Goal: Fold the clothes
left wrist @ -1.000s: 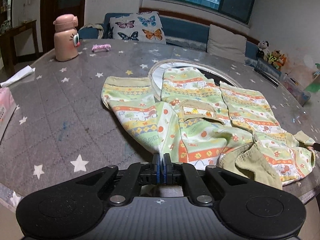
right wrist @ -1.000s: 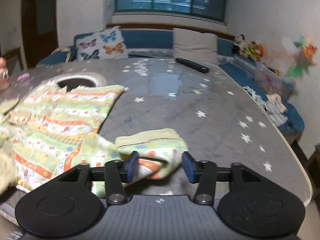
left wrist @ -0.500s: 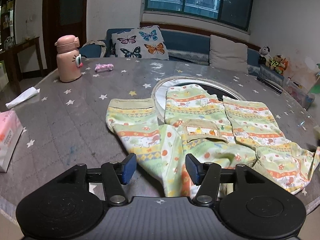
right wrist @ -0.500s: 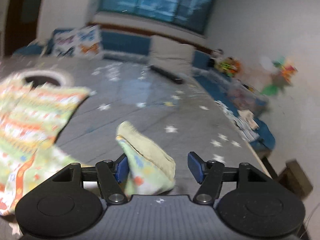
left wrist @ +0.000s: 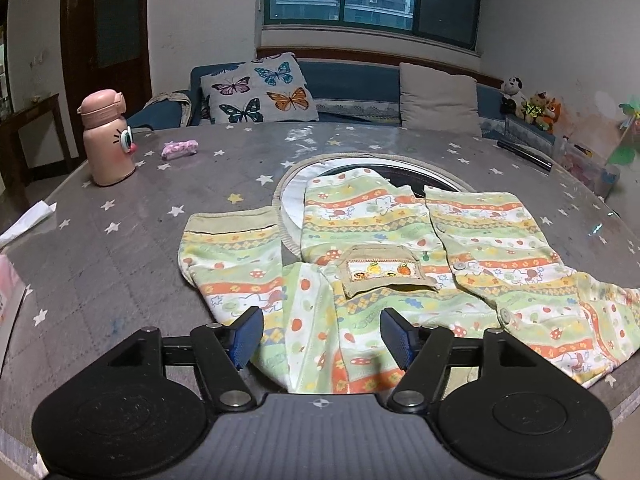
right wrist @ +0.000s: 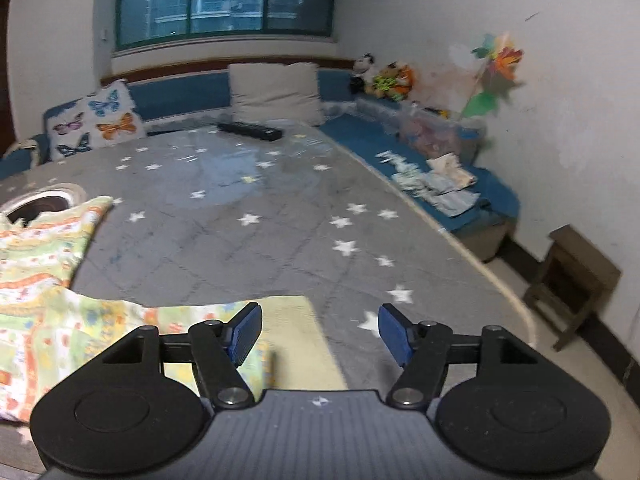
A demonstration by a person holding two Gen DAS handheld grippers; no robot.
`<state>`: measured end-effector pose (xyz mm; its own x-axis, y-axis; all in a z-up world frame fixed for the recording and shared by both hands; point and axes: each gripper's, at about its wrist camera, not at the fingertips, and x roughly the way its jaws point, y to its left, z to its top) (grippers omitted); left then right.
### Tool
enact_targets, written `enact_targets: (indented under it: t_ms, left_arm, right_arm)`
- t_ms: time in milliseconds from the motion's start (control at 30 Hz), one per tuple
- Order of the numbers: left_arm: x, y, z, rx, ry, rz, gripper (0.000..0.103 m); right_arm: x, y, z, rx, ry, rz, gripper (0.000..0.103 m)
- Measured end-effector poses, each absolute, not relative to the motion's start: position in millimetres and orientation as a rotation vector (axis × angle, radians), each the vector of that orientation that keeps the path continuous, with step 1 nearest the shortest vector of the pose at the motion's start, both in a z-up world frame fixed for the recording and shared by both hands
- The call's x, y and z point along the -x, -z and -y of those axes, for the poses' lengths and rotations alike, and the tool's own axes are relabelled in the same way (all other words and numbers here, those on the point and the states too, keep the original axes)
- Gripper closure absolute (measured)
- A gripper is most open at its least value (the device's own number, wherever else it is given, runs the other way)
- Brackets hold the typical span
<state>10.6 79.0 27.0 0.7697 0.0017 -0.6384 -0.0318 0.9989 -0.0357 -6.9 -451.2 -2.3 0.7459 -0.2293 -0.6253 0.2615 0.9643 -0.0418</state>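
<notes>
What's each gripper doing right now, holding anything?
Left gripper: open, just released, fingers apart over the striped green-and-orange printed baby garment.
Right gripper: open, gripping nothing, garment's cuff lying under it.

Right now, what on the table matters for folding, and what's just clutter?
For the job: shirt; left tool and right tool, both open, neither gripping.

Lying about: pink bottle, pink wrapper, tissue, remote.

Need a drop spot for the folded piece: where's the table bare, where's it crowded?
Bare: the starred table between the garment and the remote, out to the right edge. Also left, between garment and pink bottle. Crowded: the middle, where the garment lies over the round inset.
</notes>
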Motion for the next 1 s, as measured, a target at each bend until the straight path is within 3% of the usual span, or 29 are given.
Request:
enact_targets:
  t_ms: [100, 200, 533, 733, 1000]
  left_arm:
    - [-10, -25, -81, 0.044, -0.029, -0.702, 0.035]
    - [-9, -24, -84, 0.043, -0.043, -0.711, 0.035]
    - [-21, -23, -91, 0.035, -0.087, -0.715, 0.035]
    - [-42, -25, -98, -0.007, -0.128, -0.708, 0.036]
    - [-96, -18, -100, -0.039, -0.119, -0.736, 0.048]
  right_arm:
    - [-8, 15, 449, -0.053, 0.225, -0.737, 0.063]
    - [-19, 25, 443, -0.03, 0.212, -0.759, 0.066]
    - [-78, 31, 438, 0.086, 0.218, -0.736, 0.066]
    - [-87, 33, 434, 0.112, 0.231, -0.735, 0.061]
    - [-88, 34, 431, 0.118, 0.248, -0.723, 0.058]
